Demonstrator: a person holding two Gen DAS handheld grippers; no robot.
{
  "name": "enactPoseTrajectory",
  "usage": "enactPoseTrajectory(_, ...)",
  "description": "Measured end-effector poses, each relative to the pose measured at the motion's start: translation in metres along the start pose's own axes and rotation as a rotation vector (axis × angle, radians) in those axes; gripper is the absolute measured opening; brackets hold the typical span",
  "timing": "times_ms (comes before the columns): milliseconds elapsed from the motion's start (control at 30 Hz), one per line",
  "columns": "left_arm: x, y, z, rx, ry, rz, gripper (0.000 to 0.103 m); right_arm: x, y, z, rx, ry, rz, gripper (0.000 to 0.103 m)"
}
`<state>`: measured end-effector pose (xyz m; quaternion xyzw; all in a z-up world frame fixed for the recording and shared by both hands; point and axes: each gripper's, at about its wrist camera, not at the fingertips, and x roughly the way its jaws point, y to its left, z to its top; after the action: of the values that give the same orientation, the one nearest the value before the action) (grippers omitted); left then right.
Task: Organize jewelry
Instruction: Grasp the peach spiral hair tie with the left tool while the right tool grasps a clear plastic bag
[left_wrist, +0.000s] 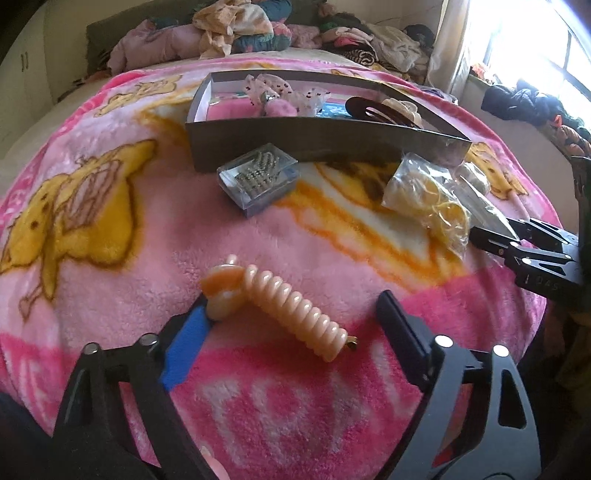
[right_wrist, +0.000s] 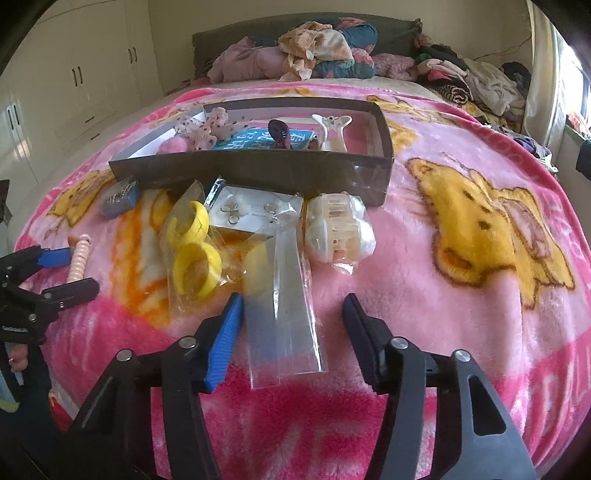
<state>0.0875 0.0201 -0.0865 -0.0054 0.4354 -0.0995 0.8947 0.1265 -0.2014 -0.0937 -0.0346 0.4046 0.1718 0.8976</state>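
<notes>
A peach spiral hair tie (left_wrist: 295, 312) lies on the pink blanket between the fingers of my open left gripper (left_wrist: 291, 310); its knotted end touches the blue left pad (left_wrist: 186, 347). It also shows in the right wrist view (right_wrist: 78, 260). My right gripper (right_wrist: 293, 306) is open around a clear plastic packet (right_wrist: 282, 306). Beside it lie a bag of yellow rings (right_wrist: 194, 251), an earring card (right_wrist: 251, 208) and a bagged cream claw clip (right_wrist: 338, 230). A dark box (right_wrist: 258, 168) behind holds hair accessories.
A small clear case of studs (left_wrist: 258, 177) lies in front of the box (left_wrist: 314, 138). The right gripper (left_wrist: 532, 251) shows at the right edge of the left wrist view. Piled clothes (right_wrist: 314, 48) lie at the bed's head. White wardrobes (right_wrist: 74, 81) stand to the left.
</notes>
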Motion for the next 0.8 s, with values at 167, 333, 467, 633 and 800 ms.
enactPoseTrajectory(167, 0.001, -0.003, 0.001, 0.016, -0.001, 0.013, 0.059, 0.0, 0.003, -0.001, -0.007, -0.004, 0.016, 0.034)
enactPoseTrajectory(333, -0.002, -0.007, 0.002, 0.035, -0.011, -0.012, 0.042, -0.004, 0.004, -0.001, -0.003, -0.011, 0.033, 0.03)
enactPoseTrajectory(467, -0.003, -0.01, 0.003, 0.043, -0.018, -0.032, 0.029, -0.011, 0.003, -0.002, 0.009, -0.032, 0.063, 0.028)
enactPoseTrajectory(633, -0.006, -0.007, 0.006, 0.026, -0.03, -0.053, 0.023, -0.021, 0.002, -0.003, 0.035, -0.055, 0.087, 0.028)
enactPoseTrajectory(800, -0.012, -0.009, 0.007, 0.026, -0.047, -0.071, 0.02, -0.03, 0.0, -0.005, 0.05, -0.074, 0.095, 0.028)
